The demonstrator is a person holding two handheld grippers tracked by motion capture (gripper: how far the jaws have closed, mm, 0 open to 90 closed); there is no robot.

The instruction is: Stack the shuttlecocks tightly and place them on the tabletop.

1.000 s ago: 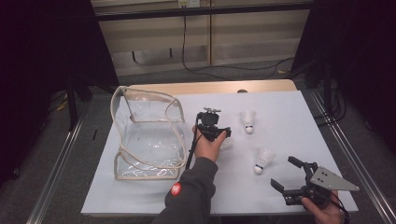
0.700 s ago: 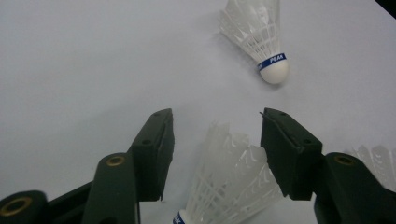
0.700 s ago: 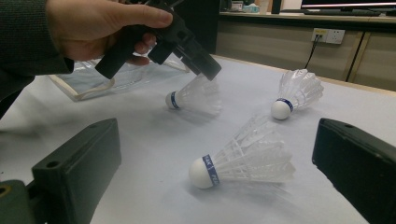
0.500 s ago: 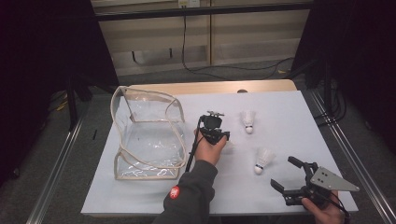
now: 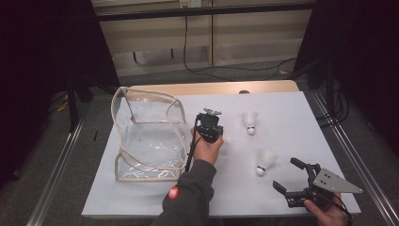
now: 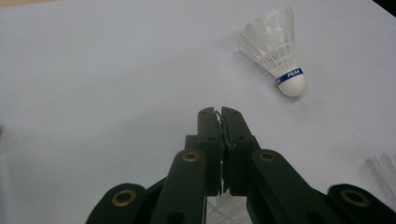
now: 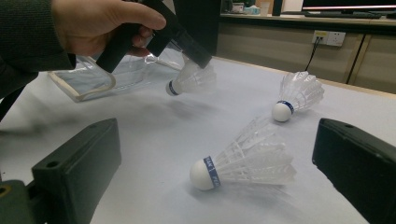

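Left gripper [image 7: 189,58] clamped on a white feathered shuttlecock [image 7: 189,79], blue band round its cork, upper centre of frame.
Three shuttlecocks counted; one clear plastic bag [image 5: 141,136]; right gripper [image 5: 289,181] jaws apart.

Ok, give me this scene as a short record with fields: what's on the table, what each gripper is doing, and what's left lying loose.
surface: white table top
container: clear plastic bag, lying open at the left
left gripper: jaws just closed on the feathers of the held shuttlecock, lifted off the table
right gripper: jaws open, holding nothing, at the near right
loose items: far shuttlecock; near shuttlecock, both lying on the table
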